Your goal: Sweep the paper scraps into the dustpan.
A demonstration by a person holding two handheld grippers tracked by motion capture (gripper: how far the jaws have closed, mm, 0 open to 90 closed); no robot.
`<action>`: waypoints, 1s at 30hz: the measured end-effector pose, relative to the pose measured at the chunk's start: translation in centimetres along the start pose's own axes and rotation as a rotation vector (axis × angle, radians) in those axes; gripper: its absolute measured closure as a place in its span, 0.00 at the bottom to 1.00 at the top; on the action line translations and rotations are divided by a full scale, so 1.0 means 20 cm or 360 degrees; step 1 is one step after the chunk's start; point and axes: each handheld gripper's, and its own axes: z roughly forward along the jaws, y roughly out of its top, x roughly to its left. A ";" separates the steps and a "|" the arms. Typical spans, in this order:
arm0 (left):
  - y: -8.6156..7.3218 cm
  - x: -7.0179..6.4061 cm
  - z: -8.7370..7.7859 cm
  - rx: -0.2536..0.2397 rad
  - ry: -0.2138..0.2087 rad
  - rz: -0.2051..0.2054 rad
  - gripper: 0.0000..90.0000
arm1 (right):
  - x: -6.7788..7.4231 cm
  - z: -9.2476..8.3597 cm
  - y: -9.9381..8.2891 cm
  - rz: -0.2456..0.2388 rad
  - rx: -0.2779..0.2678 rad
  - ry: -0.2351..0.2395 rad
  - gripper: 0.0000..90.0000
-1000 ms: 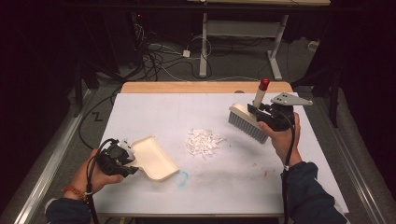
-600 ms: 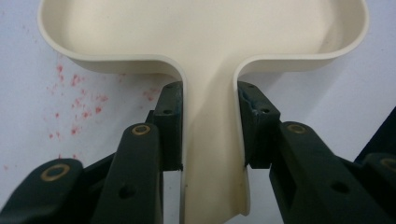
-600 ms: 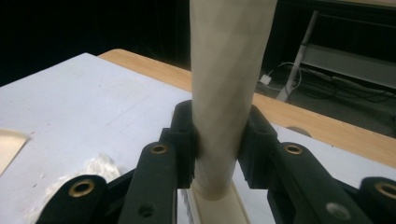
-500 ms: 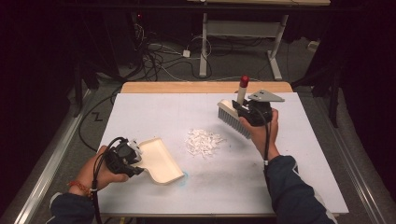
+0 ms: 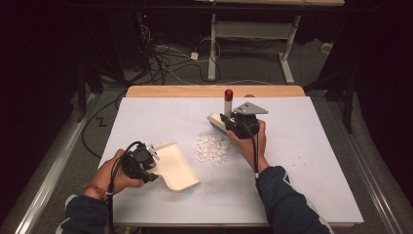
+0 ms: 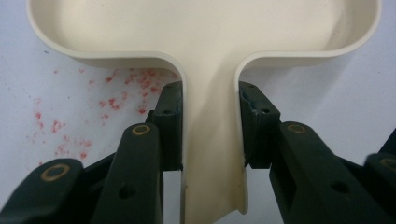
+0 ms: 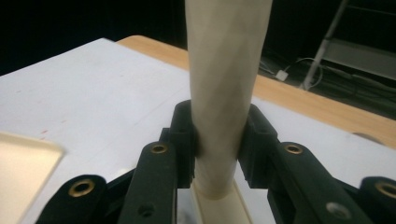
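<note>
Because the right gripper (image 7: 217, 140) has its black jaws clamped tight on the smooth, round cream plastic handle of a hand brush (image 7: 224, 70), a sideways drag could let that handle twist or slide in the pads and skew the stroke. In the high view the brush head (image 5: 217, 122) sits low at the far edge of the small heap of white paper scraps (image 5: 212, 147), touching or just above the white table top (image 5: 302, 161), the frame cannot settle which. The red-tipped handle (image 5: 228, 95) stands up behind the hand. A fast or heavy sweep would likely scatter the light scraps past the pan.

The left gripper (image 6: 210, 126) is closed hard on the narrow stem of the cream plastic dustpan (image 6: 201, 28), one pad on each side wall. The dustpan (image 5: 175, 165) lies flat on the table, near the heap but apart from it, with a gap of bare surface between. If its front lip rides up or stays that far off, scraps may slip beneath or stop short.

The scraps look thin, pale and loosely piled at the middle of the table, a few strays at the edges. Faint red specks (image 6: 93, 107) dot the surface beside the pan's stem.
</note>
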 end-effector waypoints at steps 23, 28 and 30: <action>0.08 -0.01 0.05 0.0008 -0.0068 -0.0086 0.70 | 0.26 -0.03 -0.03 -0.0048 -0.0051 0.0132 0.78; 0.09 -0.01 0.07 0.0041 -0.0069 -0.0091 0.70 | 0.28 -0.03 -0.04 -0.0035 -0.0058 0.0142 0.78; 0.09 -0.01 0.07 0.0040 -0.0074 -0.0097 0.70 | 0.29 -0.03 -0.04 -0.0034 -0.0071 0.0157 0.78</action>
